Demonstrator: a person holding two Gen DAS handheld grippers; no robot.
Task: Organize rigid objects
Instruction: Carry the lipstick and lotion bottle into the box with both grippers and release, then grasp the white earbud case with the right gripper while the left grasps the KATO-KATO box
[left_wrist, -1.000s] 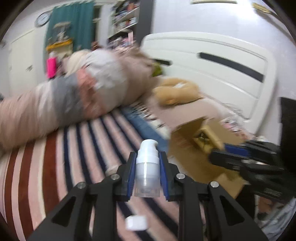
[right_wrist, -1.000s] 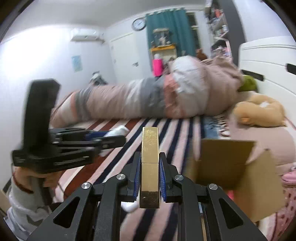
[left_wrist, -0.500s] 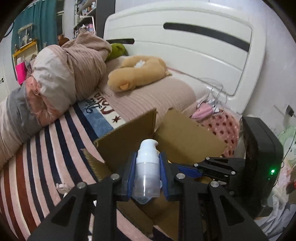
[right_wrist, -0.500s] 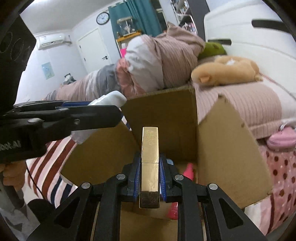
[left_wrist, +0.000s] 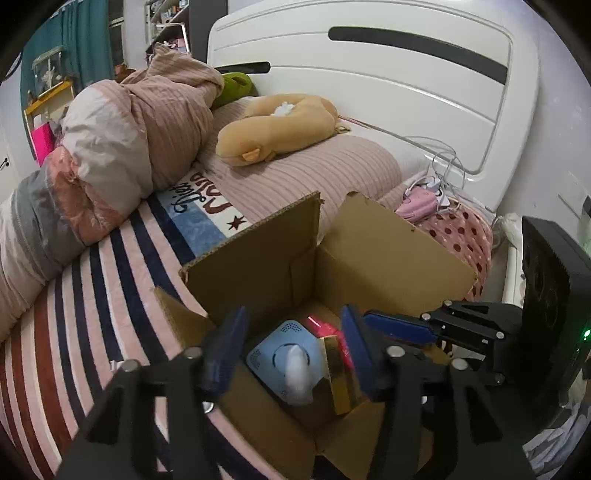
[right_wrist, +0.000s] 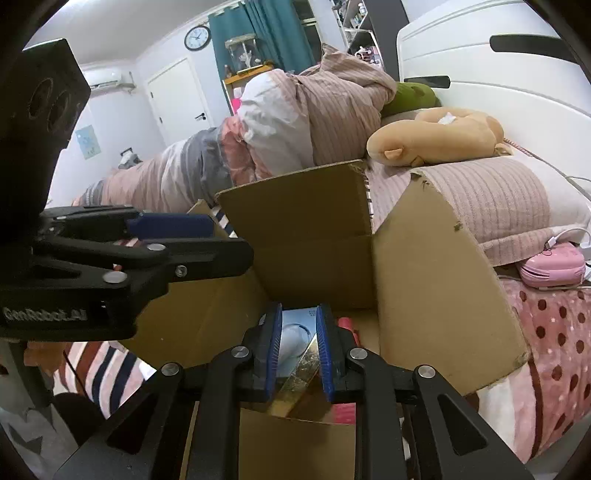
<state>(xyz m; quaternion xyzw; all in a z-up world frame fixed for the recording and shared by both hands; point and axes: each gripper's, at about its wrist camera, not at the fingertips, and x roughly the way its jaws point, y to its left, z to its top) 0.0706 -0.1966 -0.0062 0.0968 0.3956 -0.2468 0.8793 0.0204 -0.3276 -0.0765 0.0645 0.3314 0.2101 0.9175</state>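
An open cardboard box stands on the striped bed. My left gripper is open above it. The white pump bottle is loose inside the box, over a blue device. The gold bar lies tilted in the box beside a red item. My right gripper is open over the same box; the gold bar leans free between its jaws, the blue device behind it. Each gripper shows in the other's view: right, left.
A rolled duvet lies along the bed's far side. A tan plush toy rests on the pink pillow. A pink case with white cables sits by the white headboard. Striped sheet spreads left of the box.
Both grippers came over the box and opened. The pump bottle left my left gripper and the gold bar left my right gripper; both now lie in the box.
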